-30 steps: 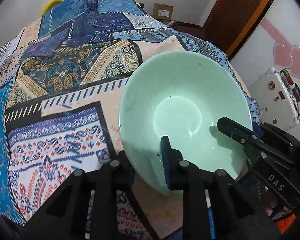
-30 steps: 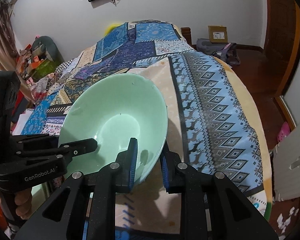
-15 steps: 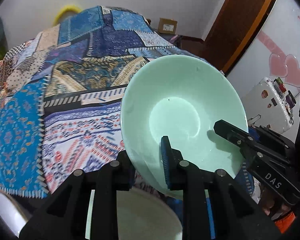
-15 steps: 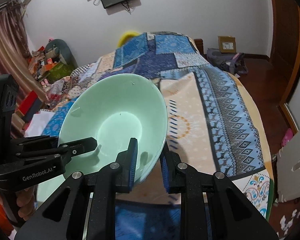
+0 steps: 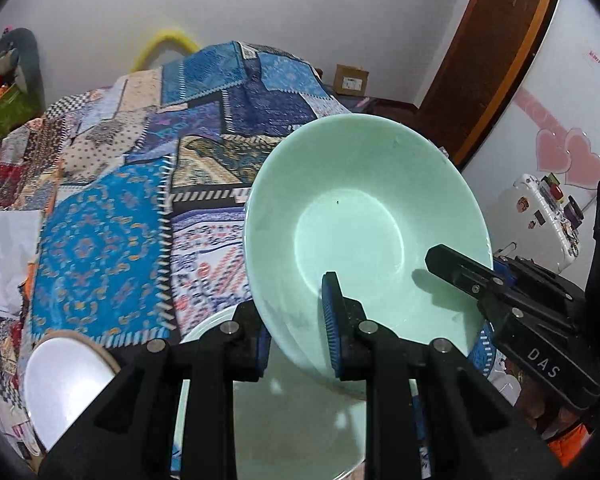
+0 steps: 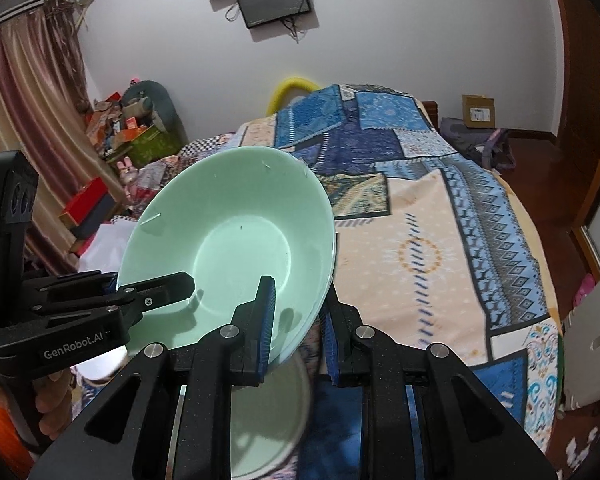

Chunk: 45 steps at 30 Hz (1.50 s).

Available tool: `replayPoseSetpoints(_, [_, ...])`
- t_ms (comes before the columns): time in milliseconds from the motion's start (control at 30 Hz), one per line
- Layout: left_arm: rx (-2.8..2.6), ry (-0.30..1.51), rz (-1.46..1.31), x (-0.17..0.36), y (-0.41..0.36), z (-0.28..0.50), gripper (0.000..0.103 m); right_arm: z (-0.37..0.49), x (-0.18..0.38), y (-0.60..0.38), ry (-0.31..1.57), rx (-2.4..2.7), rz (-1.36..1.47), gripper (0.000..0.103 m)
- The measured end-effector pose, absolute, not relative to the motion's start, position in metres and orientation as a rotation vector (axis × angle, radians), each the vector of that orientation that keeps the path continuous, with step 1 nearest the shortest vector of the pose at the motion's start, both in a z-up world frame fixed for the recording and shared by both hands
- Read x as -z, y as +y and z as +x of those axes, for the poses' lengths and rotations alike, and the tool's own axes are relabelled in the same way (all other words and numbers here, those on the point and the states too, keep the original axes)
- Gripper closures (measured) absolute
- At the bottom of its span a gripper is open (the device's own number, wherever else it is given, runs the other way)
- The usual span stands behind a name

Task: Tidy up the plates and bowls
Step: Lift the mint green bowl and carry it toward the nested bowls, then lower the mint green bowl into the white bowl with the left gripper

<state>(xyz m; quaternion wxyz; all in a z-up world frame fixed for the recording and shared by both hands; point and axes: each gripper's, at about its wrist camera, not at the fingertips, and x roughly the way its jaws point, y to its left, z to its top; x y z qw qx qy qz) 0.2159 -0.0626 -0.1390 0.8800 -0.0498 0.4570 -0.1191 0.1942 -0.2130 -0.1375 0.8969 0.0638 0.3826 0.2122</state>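
Observation:
A mint green bowl (image 5: 364, 216) is held in the air, tilted, by both grippers. My left gripper (image 5: 296, 344) is shut on its near rim. My right gripper (image 6: 296, 320) is shut on the opposite rim and shows in the left wrist view (image 5: 460, 268) at right. The bowl fills the middle of the right wrist view (image 6: 236, 240), where the left gripper (image 6: 156, 292) reaches in from the left. Below the bowl lies a second mint green dish (image 5: 300, 424), also seen in the right wrist view (image 6: 268, 412). A white plate (image 5: 64, 380) sits at lower left.
A patchwork cloth (image 5: 108, 240) covers the surface behind the dishes (image 6: 440, 240). A white sticker-covered case (image 5: 540, 224) stands at right by a brown door (image 5: 496, 52). Clutter and boxes (image 6: 132, 136) lie at left by a curtain.
Both grippers have lifted the bowl and drawn it back toward me. The second green dish and the white plate have come into view beneath it.

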Motion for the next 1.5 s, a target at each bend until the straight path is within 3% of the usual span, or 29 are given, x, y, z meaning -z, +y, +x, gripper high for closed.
replayPoseSetpoints(733, [0.091, 0.910, -0.162, 0.125, 0.067, 0.126, 0.080, 0.151, 0.135, -0.101, 0.802, -0.630, 0.089, 0.083])
replayPoseSetpoints(1500, [-0.028, 0.999, -0.239, 0.176, 0.145, 0.101, 0.080, 0.145, 0.177, -0.027, 0.932, -0.753, 0.037, 0.083])
